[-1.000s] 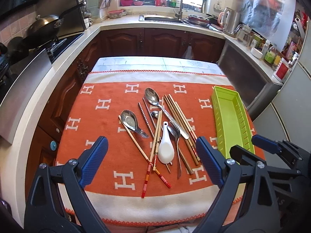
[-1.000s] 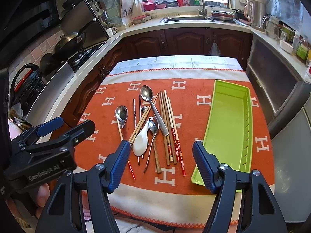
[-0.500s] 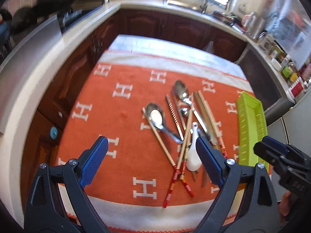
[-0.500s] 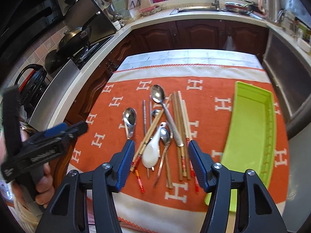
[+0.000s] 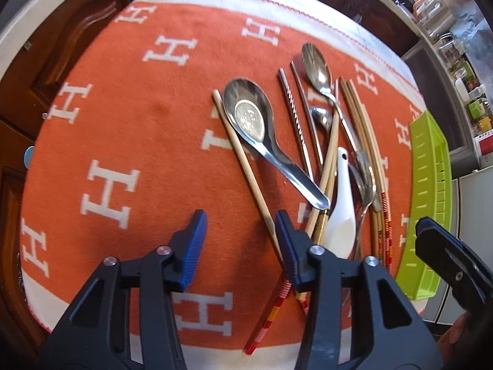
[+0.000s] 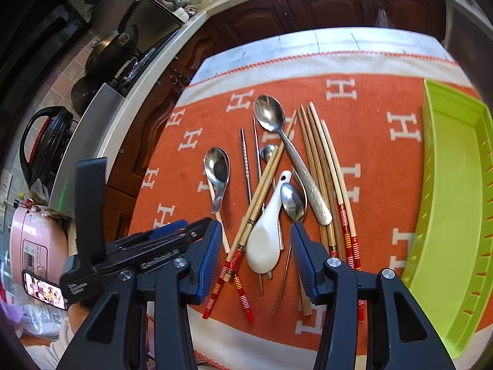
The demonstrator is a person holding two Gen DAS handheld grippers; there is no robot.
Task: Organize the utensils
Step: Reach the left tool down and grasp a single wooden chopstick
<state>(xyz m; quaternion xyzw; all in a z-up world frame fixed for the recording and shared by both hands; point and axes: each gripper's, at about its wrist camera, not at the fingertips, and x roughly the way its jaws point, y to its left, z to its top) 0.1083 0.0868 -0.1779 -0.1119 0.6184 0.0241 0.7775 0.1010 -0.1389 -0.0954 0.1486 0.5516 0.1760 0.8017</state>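
Observation:
A pile of utensils lies on an orange cloth (image 5: pixel 123 141): a wide steel soup spoon (image 5: pixel 249 117), a white ceramic spoon (image 6: pixel 265 243), steel spoons, metal chopsticks and several wooden chopsticks (image 6: pixel 326 178). A lime green tray (image 6: pixel 456 203) lies empty to the right. My left gripper (image 5: pixel 240 246) is open low over the cloth, its right finger by a single wooden chopstick (image 5: pixel 243 160). My right gripper (image 6: pixel 255 256) is open, its fingers on either side of the white spoon's bowl and the red-ended chopsticks (image 6: pixel 228 274).
The table's front edge runs just below both grippers. A stove with a wok (image 6: pixel 114 49) and a kettle (image 6: pixel 43 141) stand on the counter to the left. Dark wooden cabinets (image 6: pixel 323 9) lie beyond the table.
Both grippers have come down and forward toward the utensil pile. Both jaws have narrowed but stay open. The utensils have not moved.

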